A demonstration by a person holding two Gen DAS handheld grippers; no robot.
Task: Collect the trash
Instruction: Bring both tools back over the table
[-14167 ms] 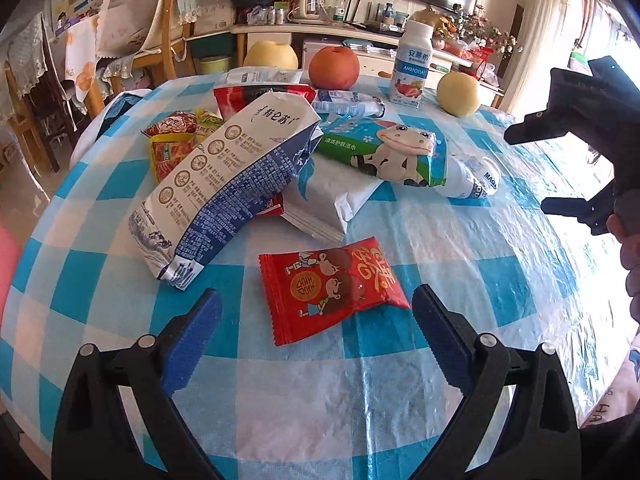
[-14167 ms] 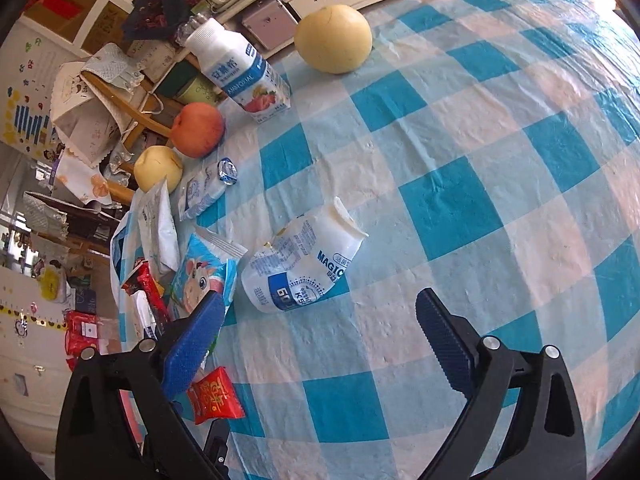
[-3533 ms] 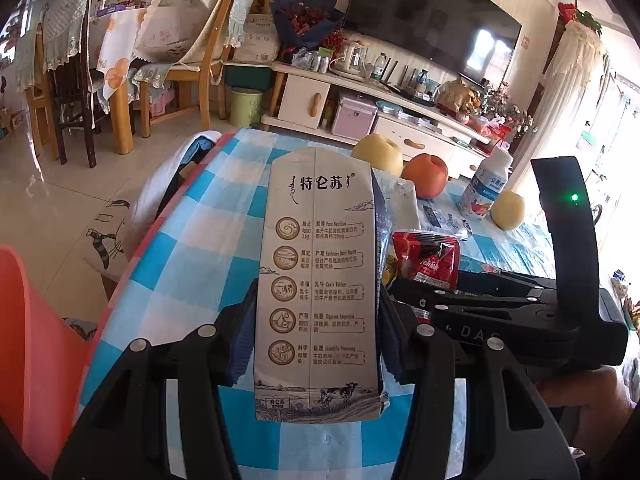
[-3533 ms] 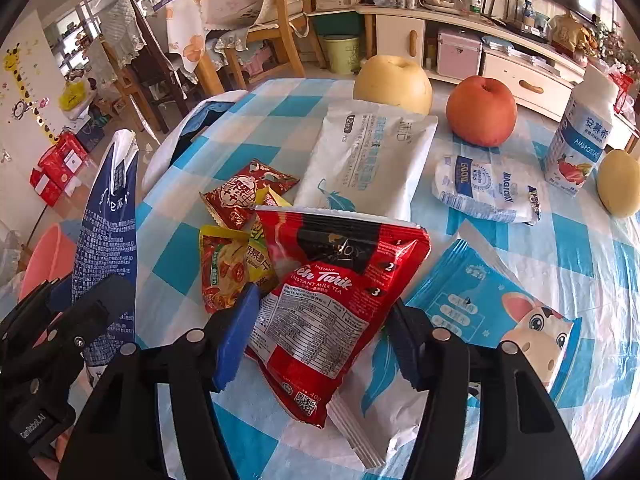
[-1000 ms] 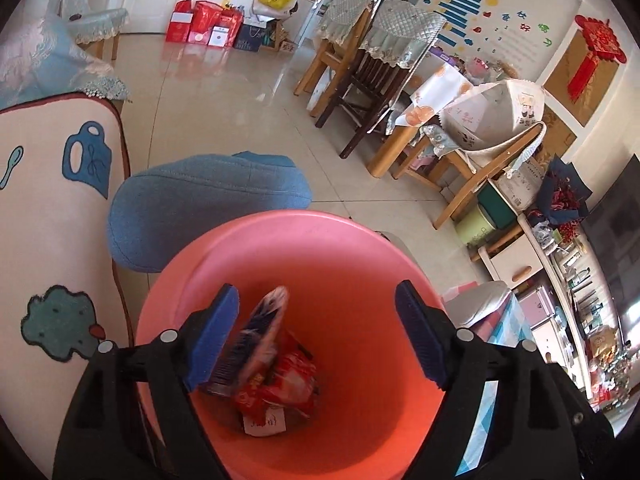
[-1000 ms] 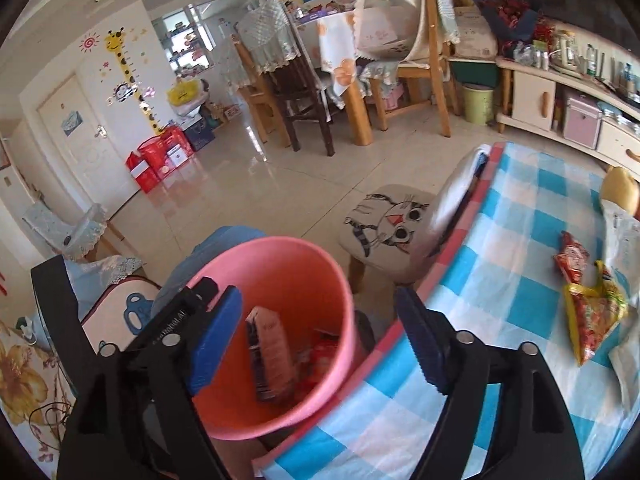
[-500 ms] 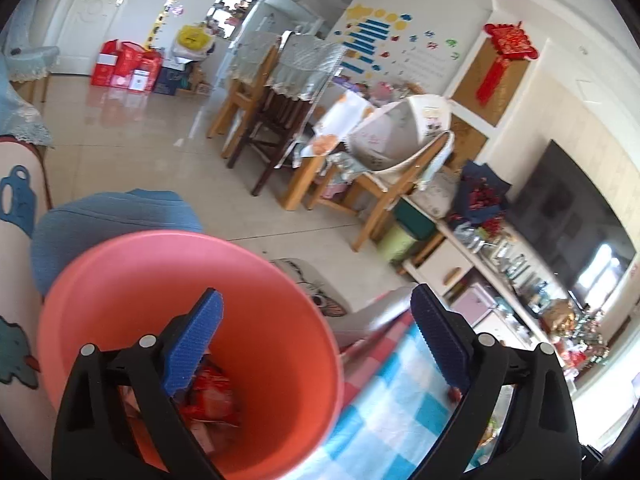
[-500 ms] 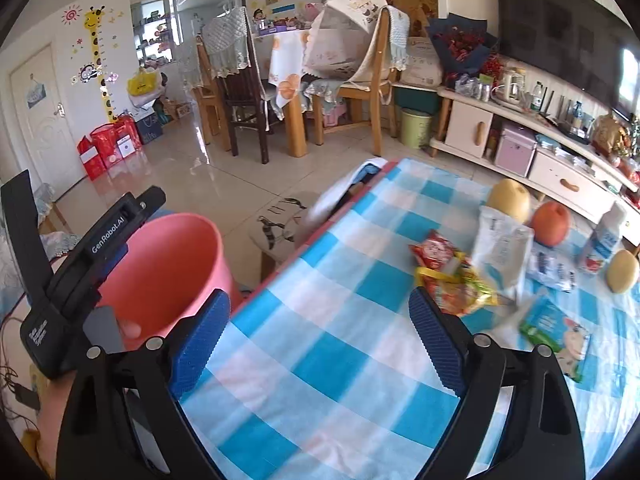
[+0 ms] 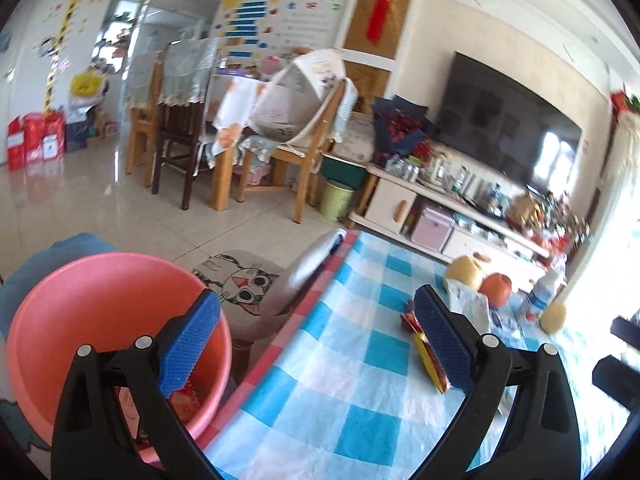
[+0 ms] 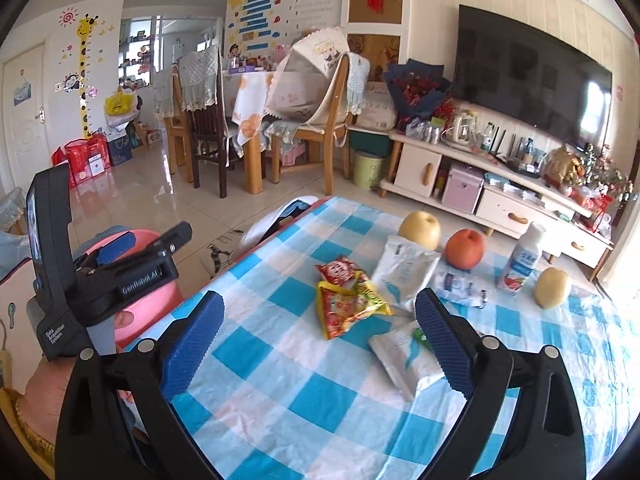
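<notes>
My left gripper (image 9: pixel 316 304) stands open and empty, between the pink bucket (image 9: pixel 80 280) at lower left and the checked table (image 9: pixel 360 360). Red wrappers (image 9: pixel 184 400) lie in the bucket's bottom. My right gripper (image 10: pixel 320 308) hangs over the table's near part, its jaws opening with nothing between them. Beyond it lie red and yellow snack packets (image 10: pixel 348 304), a white pouch (image 10: pixel 404 268), a white-and-blue pack (image 10: pixel 408 356) and a small milk pouch (image 10: pixel 460 286). In the right wrist view the left gripper sits in a hand at the left, over the bucket (image 10: pixel 152 300).
A pear (image 10: pixel 420 230), an apple (image 10: pixel 464 248), a drink bottle (image 10: pixel 520 264) and a yellow fruit (image 10: pixel 552 286) stand along the table's far side. A cat-print stool (image 9: pixel 240 284) sits by the table's corner. Chairs and a TV cabinet (image 10: pixel 500 184) stand behind.
Both grippers swung away from over the bucket towards the table, and their jaws widened. The carton and the red bag that they dropped stay in the bucket.
</notes>
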